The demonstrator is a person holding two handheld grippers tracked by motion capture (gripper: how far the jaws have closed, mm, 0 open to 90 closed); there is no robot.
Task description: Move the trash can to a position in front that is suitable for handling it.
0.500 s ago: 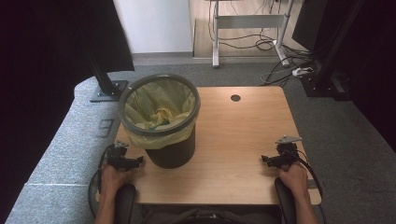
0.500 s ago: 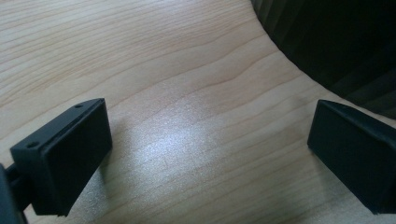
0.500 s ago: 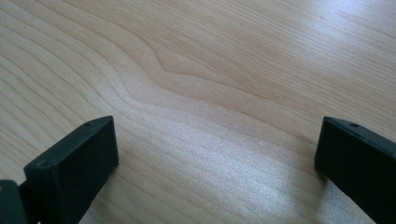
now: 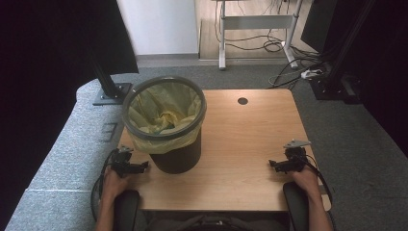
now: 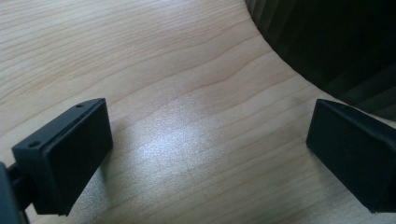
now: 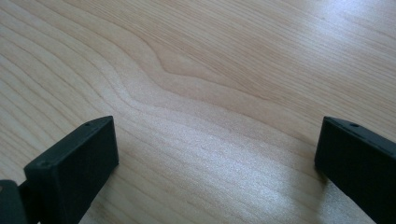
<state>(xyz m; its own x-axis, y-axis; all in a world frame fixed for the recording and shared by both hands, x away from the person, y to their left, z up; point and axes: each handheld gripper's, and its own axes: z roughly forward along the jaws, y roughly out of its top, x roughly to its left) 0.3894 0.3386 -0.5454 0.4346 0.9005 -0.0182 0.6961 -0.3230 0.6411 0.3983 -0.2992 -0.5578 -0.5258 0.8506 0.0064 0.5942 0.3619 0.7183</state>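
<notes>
A black waste bin [image 4: 166,126] lined with a yellow bag stands on the left part of the wooden table [image 4: 250,139]. My left gripper [image 4: 139,167] rests on the table close to the bin's near left side. In the left gripper view its jaws stand wide apart over bare wood [image 5: 205,140], open, with the bin's dark ribbed wall [image 5: 336,42] at the upper right. My right gripper [image 4: 279,165] rests near the table's right front edge. Its jaws are open over bare wood [image 6: 215,154] with nothing between them.
A round cable hole [image 4: 242,101] is set in the table's far side. Grey carpet surrounds the table. A dark stand base [image 4: 113,93] sits on the floor at the far left, and a desk frame with cables [image 4: 260,29] stands behind.
</notes>
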